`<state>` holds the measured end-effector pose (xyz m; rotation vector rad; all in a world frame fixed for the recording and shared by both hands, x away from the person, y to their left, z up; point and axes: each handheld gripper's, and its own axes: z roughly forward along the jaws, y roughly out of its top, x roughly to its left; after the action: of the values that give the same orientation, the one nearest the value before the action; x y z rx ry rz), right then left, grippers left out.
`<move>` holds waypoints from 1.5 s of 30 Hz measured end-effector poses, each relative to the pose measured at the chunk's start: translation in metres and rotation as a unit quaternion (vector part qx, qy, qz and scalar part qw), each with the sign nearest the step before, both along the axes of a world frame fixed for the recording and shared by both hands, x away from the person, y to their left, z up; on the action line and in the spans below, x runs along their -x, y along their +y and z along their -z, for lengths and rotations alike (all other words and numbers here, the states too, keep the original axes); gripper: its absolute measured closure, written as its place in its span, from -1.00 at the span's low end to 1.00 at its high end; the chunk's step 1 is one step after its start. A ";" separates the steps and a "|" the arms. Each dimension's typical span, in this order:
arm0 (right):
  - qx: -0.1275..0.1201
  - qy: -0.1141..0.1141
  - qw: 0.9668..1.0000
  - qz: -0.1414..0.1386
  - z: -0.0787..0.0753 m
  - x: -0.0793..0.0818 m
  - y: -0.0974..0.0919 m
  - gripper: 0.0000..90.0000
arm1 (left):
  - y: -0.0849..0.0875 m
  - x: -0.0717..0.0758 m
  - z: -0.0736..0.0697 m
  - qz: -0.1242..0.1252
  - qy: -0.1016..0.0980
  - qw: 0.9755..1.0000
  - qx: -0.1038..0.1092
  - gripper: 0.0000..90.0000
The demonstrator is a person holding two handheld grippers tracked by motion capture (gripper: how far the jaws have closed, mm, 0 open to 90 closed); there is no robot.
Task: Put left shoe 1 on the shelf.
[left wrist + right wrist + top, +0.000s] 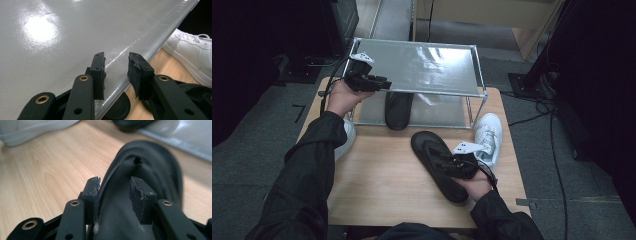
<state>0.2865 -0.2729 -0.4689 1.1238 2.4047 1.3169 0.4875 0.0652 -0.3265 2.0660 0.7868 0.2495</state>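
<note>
The right tongs (113, 192) sit low over the near right part of the pale wooden counter (382, 175), their two black jaws set on either side of the strap of a flat black rubber flip-flop sandal (439, 165). In the right gripper view the strap's left arm presses against the left pad, while a gap shows at the right pad, so the jaws look part-closed around the strap; I cannot tell whether they truly pinch it. The sandal's long axis runs straight away from these tongs, its toe end aimed up and left toward the rack, its heel under the hand.

The left tongs (116, 72) are released, with nothing between the jaws. They hover above the front left edge of the glossy grey top sheet of a two-tier metal-framed shoe rack (422, 67), pointing across it to the right.

On the rack's lower shelf lies a second black flip-flop (398, 110), toe outward toward the person, just beyond the held sandal's toe. A white lace-up sneaker (488, 137) stands on the counter just right of the right hand, and another white shoe (346, 142) shows partly behind the left sleeve.

My judgement: the lower shelf lies ahead and left of the right tongs, along the sandal's own axis, and the right hand is the nearer one.
</note>
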 end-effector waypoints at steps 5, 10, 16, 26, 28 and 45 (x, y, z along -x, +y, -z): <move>0.003 -0.001 1.000 -0.005 0.008 0.001 0.011 0.33 | 0.000 -0.001 0.001 -0.002 0.000 1.000 0.001 0.53; 0.010 0.008 1.000 0.001 0.015 -0.003 0.020 0.40 | 0.001 -0.002 0.002 -0.001 0.001 1.000 0.002 0.55; 0.015 0.026 1.000 0.007 0.022 -0.009 0.029 0.58 | 0.001 -0.003 0.004 -0.003 0.003 1.000 0.008 0.57; 0.014 0.060 0.997 0.043 0.021 -0.016 0.039 0.82 | 0.000 -0.002 0.004 -0.003 -0.002 1.000 0.005 0.59; 0.009 0.056 0.997 0.045 0.019 -0.015 0.039 0.82 | 0.000 -0.002 0.004 -0.003 -0.002 1.000 0.005 0.59; -0.024 0.022 0.996 0.088 -0.008 -0.038 0.041 0.82 | 0.002 -0.002 0.004 -0.005 -0.002 1.000 0.002 0.59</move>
<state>0.3243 -0.2321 -0.4607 1.3582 2.2536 1.3119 0.4898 0.0667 -0.3302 2.0577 0.7953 0.2584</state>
